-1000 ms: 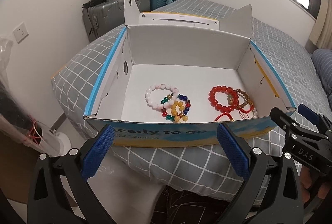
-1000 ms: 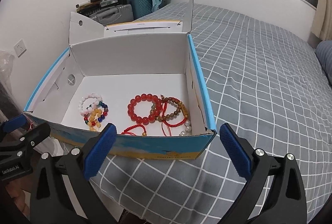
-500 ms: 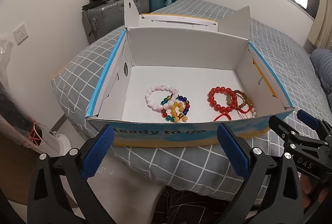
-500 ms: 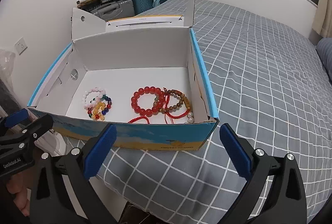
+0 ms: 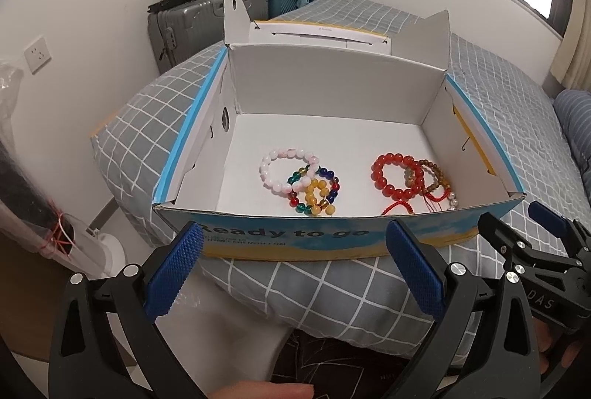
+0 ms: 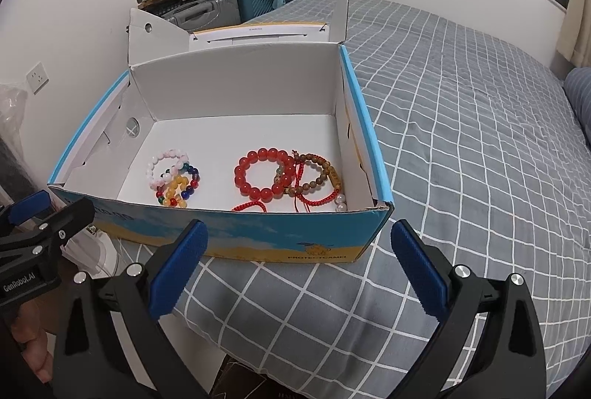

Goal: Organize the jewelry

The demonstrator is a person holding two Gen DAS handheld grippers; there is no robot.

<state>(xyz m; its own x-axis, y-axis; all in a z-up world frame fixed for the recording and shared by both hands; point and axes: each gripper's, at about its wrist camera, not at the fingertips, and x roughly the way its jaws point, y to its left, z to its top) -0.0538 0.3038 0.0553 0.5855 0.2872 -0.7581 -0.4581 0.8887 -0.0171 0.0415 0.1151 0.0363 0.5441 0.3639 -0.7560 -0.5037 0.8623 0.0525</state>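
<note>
An open blue and white cardboard box (image 5: 332, 92) (image 6: 240, 85) sits on the bed corner. Inside lie a pink bead bracelet (image 5: 286, 170) (image 6: 164, 166), a multicolour bead bracelet (image 5: 314, 192) (image 6: 179, 185), a red bead bracelet (image 5: 397, 174) (image 6: 264, 174), and a brown wooden bead bracelet with red cord (image 5: 434, 181) (image 6: 317, 177). My left gripper (image 5: 295, 269) is open and empty in front of the box. My right gripper (image 6: 295, 268) is open and empty, also before the box's front wall.
The grey checked bed (image 6: 461, 103) stretches right. Suitcases (image 5: 207, 19) with clutter stand by the wall behind. A white fan base (image 5: 107, 247) and a plastic-wrapped item (image 5: 22, 177) stand on the floor at left. The other gripper shows at each view's edge.
Both grippers have risen and pulled back slightly, so more of the box floor shows. The bracelets have not moved.
</note>
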